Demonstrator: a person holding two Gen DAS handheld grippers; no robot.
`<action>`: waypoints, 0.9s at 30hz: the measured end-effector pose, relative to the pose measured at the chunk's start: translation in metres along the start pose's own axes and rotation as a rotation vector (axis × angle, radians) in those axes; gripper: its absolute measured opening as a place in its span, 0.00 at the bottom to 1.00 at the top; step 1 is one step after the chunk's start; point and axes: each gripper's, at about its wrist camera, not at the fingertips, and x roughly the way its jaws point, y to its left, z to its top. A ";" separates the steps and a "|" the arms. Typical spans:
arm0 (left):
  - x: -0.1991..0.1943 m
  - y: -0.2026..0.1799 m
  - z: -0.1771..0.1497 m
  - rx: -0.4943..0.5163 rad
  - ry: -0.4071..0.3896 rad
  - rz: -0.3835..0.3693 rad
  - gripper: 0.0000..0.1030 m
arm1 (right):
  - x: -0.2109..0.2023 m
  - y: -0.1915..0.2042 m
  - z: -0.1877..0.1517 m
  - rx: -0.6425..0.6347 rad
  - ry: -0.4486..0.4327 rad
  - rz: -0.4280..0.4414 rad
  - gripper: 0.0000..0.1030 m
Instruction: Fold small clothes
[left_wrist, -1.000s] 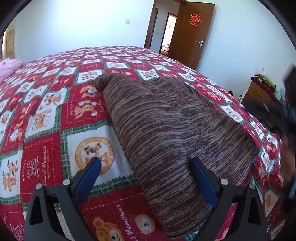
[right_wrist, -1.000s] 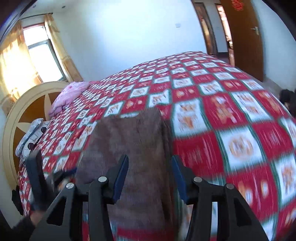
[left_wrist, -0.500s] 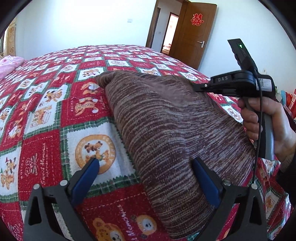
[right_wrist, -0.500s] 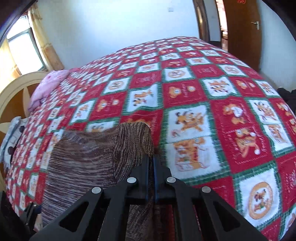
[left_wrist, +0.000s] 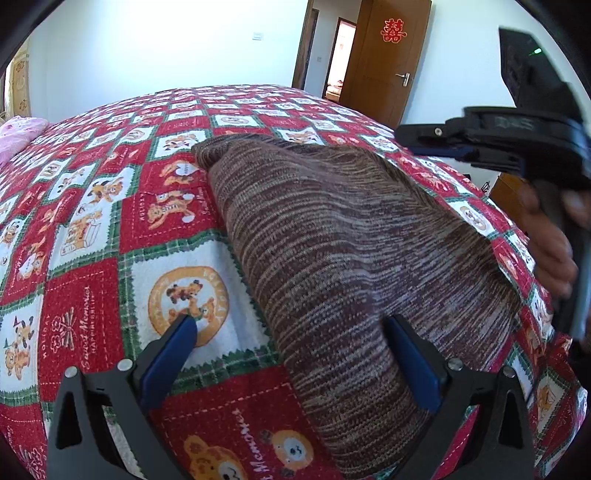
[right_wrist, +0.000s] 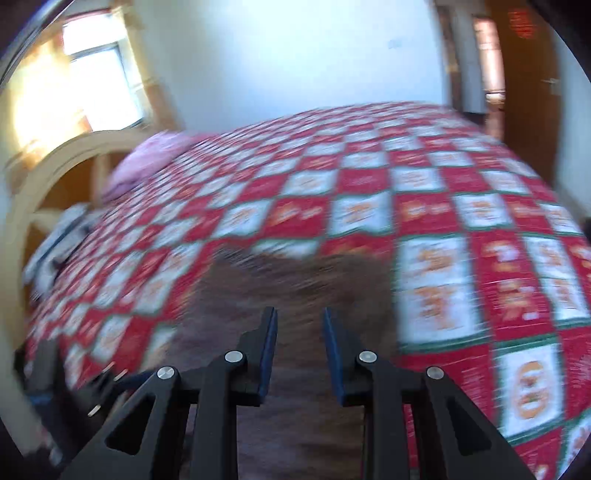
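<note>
A brown marled knit garment lies in a long folded band on the bed's red patchwork quilt, running from the near edge away toward the door side. The left gripper hovers low over its near end with fingers spread wide, 1 over the quilt and 1 over the knit, holding nothing. The right gripper (its view badly blurred) sits above the same garment, fingers parted and empty. The knit looks soft, light and floppy, likely to sag and stretch when lifted, so I'd pinch through both layers at a corner or along the folded edge, 1 gripper at each end, to keep it flat.
</note>
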 end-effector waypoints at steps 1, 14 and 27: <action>0.000 0.000 0.000 0.002 0.001 0.002 1.00 | 0.007 0.009 -0.004 -0.034 0.036 0.030 0.26; 0.001 -0.002 0.000 0.014 0.003 0.020 1.00 | 0.041 0.003 -0.021 -0.028 0.152 0.039 0.26; -0.004 0.006 -0.002 -0.076 -0.018 0.124 1.00 | 0.041 0.002 0.021 -0.044 0.065 0.060 0.26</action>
